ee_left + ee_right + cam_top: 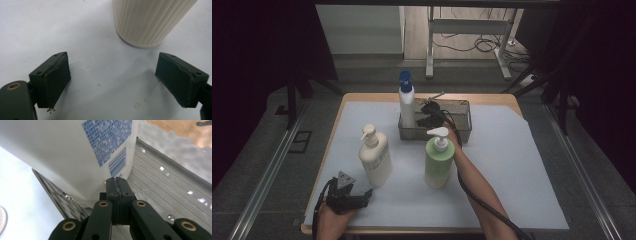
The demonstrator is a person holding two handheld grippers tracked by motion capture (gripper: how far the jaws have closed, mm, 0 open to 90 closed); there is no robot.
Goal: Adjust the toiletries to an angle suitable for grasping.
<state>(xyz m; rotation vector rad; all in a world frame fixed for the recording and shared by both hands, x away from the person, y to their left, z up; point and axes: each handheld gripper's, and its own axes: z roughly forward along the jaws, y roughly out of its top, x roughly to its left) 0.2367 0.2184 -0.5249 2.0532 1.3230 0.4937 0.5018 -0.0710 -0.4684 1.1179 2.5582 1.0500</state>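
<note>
Now 3 pump bottles, 1 metal tray [462, 131]; left gripper [112, 82] spread wide w/ nothing between, right gripper [117, 185] clenched empty.

Two hand-held grippers, one resting and one extended.
The left gripper [362, 196] lay low at the near edge, its jaws spread wide with nothing between the pads [58, 80]. The right forearm [474, 177] reached forward, and the right gripper [117, 185] had its jaws pressed together, empty.

Each black hand-held gripper [362, 196] trails a black cable; brass-coloured rivets, seemingly, dot the linkage arms.
</note>
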